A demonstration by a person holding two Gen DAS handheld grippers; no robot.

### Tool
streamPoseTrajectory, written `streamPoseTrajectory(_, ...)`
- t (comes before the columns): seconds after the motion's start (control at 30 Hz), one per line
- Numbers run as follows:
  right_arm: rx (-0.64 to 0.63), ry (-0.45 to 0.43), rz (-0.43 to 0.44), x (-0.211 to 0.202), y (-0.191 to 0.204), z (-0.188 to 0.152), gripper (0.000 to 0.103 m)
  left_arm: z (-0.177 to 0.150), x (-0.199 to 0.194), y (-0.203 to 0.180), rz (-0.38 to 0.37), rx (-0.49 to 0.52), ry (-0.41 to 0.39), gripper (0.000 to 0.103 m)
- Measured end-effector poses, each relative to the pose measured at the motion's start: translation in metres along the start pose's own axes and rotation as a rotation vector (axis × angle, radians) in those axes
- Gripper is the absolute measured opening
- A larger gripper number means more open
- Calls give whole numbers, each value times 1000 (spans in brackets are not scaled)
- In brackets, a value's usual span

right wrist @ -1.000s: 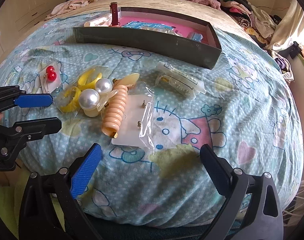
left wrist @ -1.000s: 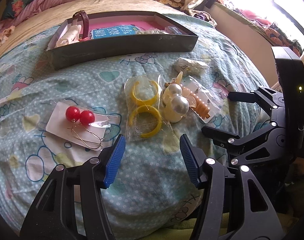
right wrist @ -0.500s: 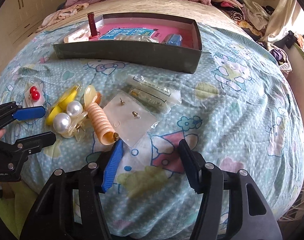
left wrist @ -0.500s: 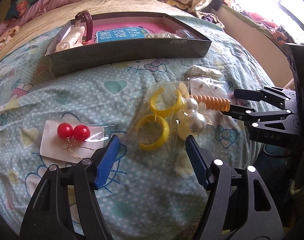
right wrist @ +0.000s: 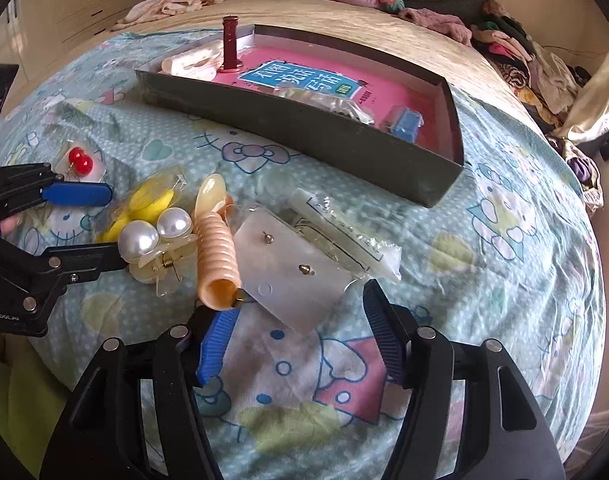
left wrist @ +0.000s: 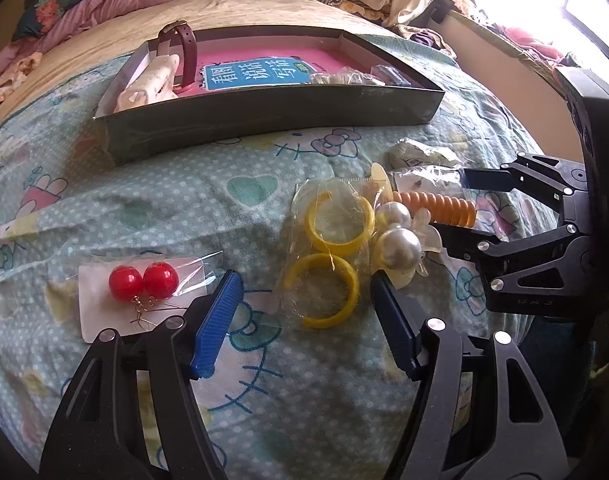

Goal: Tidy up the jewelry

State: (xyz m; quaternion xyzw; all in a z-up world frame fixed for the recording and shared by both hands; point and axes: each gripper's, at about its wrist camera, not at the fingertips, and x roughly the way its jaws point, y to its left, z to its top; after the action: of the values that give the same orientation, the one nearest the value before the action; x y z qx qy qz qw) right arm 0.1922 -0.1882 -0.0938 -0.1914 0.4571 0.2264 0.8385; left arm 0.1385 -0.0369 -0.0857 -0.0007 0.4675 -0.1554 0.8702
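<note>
A bag of yellow hoop earrings [left wrist: 330,252] lies on the bedspread, its near end between the fingers of my open left gripper [left wrist: 304,320]. Right of it lie a pearl hair clip [left wrist: 400,240] and an orange spiral clip [left wrist: 436,205]. Red ball earrings on a card [left wrist: 142,280] lie to the left. My right gripper [right wrist: 300,332] is open over the near edge of a stud earring card [right wrist: 292,268], beside the orange spiral clip [right wrist: 216,256]. A dark tray [right wrist: 304,128] with a pink book stands behind.
A clear packet [right wrist: 344,232] lies behind the stud card. The tray holds a maroon watch strap [left wrist: 184,52], a cream clip [left wrist: 148,84] and a blue item [right wrist: 404,124]. Clothes are piled at the far end of the bed [left wrist: 104,8]. The bed edge drops off on the right.
Both grippers have moved forward toward the jewelry. The left now straddles the yellow hoop bag; the right has narrowed and reached the stud earring card. Nothing is gripped.
</note>
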Motion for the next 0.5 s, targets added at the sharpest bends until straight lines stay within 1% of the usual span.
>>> streamPoseTrajectory(0.03,-9,-1,4,2,2,1,66,0,0,0,11,8,-1,52)
streamPoseTrajectory(0.07,-15,-3,7,4,3,2,66,1,1,0,23,15,-3,43)
streamPoseTrajectory(0.13,-23,-4,13,8,3,5,66,2,1,3,11,7,-6,41)
streamPoseTrajectory(0.17,-25,-6,12,11,4,7,65,3,0,5,4,3,-8,38)
streamPoseTrajectory(0.2,-27,-11,12,12,5,8,64,4,-2,6,1,-1,-15,33)
streamPoseTrajectory(0.27,-28,-31,16,10,5,9,59,5,-6,10,-10,-15,-26,33)
streamPoseTrajectory(0.4,22,-72,45,-3,-4,5,34,9,-16,13,-23,-23,-51,33)
streamPoseTrajectory(0.43,45,-81,63,-7,-9,4,31,11,-18,12,-27,-23,-58,33)
streamPoseTrajectory(0.5,80,-91,76,-14,-17,1,30,13,-23,13,-30,-26,-73,33)
